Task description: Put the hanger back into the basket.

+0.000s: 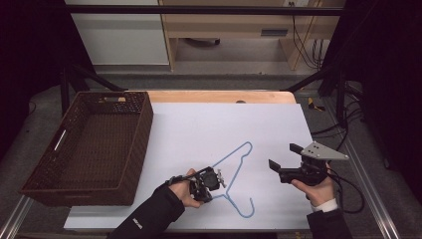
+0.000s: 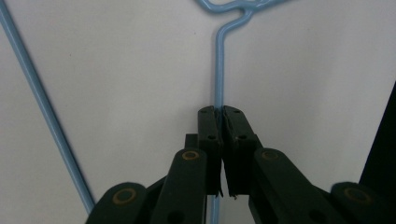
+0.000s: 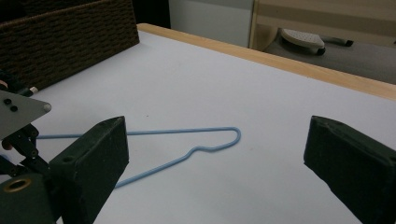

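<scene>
A light blue wire hanger lies flat on the white table top, its hook toward the front edge. My left gripper is at the hanger's lower part. In the left gripper view its jaws are shut on one straight run of the hanger wire, which passes between the pads. My right gripper hovers to the right of the hanger, jaws wide apart with nothing between them. Beyond the gap between its jaws, the right gripper view shows the hanger on the table.
A dark brown wicker basket sits on the left side of the table; its wall appears in the right gripper view. A wooden strip runs along the table's far edge. Cables trail off the right edge.
</scene>
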Tool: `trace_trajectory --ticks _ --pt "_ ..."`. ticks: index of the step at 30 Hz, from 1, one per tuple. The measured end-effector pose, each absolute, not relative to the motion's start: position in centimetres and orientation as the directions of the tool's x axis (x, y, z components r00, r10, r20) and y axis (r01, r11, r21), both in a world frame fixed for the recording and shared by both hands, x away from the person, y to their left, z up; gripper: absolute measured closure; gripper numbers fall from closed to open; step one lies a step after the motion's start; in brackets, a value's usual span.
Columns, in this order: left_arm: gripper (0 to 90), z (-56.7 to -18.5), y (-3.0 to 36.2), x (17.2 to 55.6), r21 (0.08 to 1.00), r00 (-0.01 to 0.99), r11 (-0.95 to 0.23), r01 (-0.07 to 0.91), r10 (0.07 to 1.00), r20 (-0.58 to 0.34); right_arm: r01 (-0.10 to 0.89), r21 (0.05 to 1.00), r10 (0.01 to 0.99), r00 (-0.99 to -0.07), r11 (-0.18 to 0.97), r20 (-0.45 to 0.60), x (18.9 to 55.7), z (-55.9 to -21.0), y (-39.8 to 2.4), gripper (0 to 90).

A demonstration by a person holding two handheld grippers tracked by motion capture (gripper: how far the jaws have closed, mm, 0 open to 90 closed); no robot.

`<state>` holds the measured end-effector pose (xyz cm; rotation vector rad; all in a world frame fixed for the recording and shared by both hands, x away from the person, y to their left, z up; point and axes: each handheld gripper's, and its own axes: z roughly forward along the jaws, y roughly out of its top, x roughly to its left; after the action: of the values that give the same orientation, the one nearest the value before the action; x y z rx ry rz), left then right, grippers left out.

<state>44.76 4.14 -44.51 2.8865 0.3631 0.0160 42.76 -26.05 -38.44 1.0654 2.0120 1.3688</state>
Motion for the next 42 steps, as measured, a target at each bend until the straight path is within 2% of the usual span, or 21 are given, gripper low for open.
trace_trajectory --ticks 8,18,42 --pt "86.3 -44.4 3.5 44.6 0.187 0.971 -0.954 0.235 0.240 0.004 0.331 0.924 0.812 -0.582 0.192 0.040 42.7 -38.4 -26.0 6.8" --pt "86.9 -44.4 3.2 44.4 0.178 0.974 -0.960 0.217 0.224 0.024 0.330 0.925 0.812 -0.583 0.191 0.040 42.7 -38.3 -26.1 6.8" --pt "87.2 -42.6 4.4 44.1 0.246 0.970 -0.944 0.220 0.238 0.044 0.336 0.921 0.807 -0.590 0.200 0.040 42.7 -38.4 -26.0 7.1"
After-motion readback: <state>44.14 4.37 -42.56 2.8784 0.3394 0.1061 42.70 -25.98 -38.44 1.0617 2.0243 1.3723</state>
